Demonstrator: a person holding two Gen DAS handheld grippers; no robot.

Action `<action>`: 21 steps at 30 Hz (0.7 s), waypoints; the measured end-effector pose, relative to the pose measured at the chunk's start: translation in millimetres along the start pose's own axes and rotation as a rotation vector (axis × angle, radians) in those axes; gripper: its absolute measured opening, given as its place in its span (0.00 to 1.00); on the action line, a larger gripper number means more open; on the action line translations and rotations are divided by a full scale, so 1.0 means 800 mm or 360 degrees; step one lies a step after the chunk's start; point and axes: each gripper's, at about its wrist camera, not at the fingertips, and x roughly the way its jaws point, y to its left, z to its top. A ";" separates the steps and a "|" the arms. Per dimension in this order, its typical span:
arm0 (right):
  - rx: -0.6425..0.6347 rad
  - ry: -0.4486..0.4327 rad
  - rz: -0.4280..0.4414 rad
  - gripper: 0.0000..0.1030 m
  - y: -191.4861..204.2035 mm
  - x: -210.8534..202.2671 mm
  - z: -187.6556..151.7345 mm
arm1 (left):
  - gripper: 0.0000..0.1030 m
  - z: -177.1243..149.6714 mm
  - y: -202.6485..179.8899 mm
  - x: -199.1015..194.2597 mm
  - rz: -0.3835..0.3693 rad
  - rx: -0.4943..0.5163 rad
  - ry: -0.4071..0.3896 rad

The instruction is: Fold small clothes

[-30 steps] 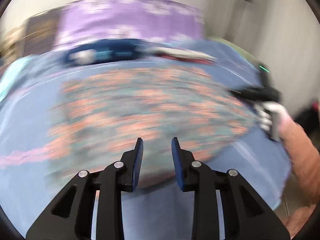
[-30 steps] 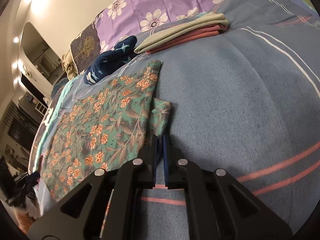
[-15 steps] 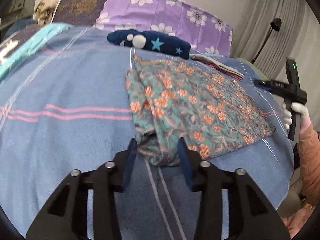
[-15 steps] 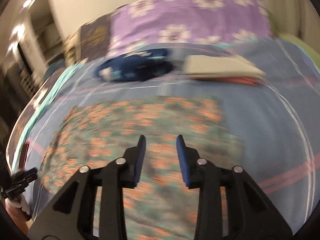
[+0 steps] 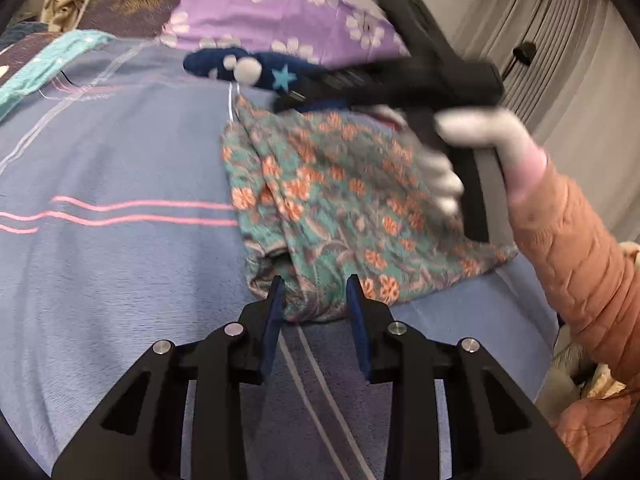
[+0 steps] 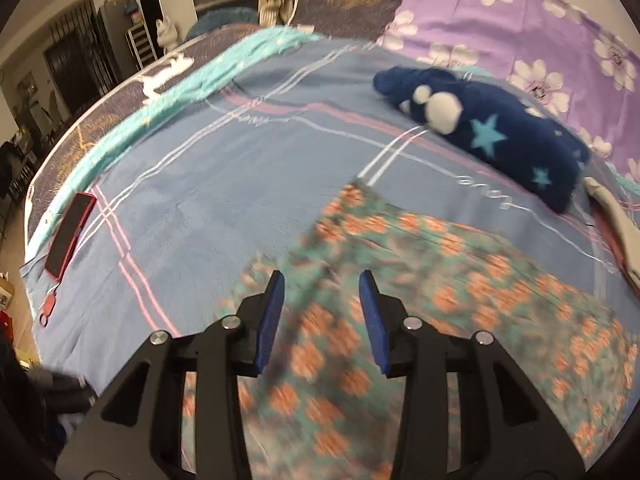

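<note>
Visibility first: the right wrist view is motion-smeared over the floral garment (image 6: 420,300), so its folds and edges can't be read there. In the left wrist view the right gripper (image 5: 400,76) and the white-gloved hand (image 5: 472,136) holding it are blurred and cover the far right part of the garment; the fingertips of that gripper are not distinguishable there. The folded stack (image 6: 612,224) at the right rim of the right wrist view is cut off, only a beige and a reddish layer showing.

Floral garment (image 5: 340,200): lies on the blue striped bedspread (image 5: 120,160), near the bed's front edge, bunched at its near-left corner.

Left gripper (image 5: 314,300): fingers partly apart and closing, the bunched corner of the garment sits between them. Cloth fills the gap, but I can't tell if the pads are pressing it yet.

Right gripper (image 6: 322,308): fingers partly apart and opening, hovering over the garment's left part, nothing held between them.

Other items: dark blue star-print garment (image 6: 492,140) lies beyond the floral one, just in front of the purple flowered pillow (image 6: 520,20). Red phone (image 6: 70,234) on the bedspread's far left, well apart from the clothes. Orange quilted sleeve (image 5: 580,260) at right of the left wrist view.

No containers in view.
</note>
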 end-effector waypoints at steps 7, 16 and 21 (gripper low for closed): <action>-0.0038 0.0130 -0.0084 0.15 0.010 0.063 0.022 | 0.03 0.002 0.019 0.013 -0.0117 -0.0107 0.0076; 0.0059 -0.0038 0.0159 0.00 0.005 0.046 0.040 | 0.02 -0.006 0.021 -0.013 -0.0042 -0.0024 0.0053; 0.0048 0.0043 0.0153 0.08 0.007 0.060 0.020 | 0.02 -0.013 0.024 -0.017 -0.0032 -0.0031 0.0051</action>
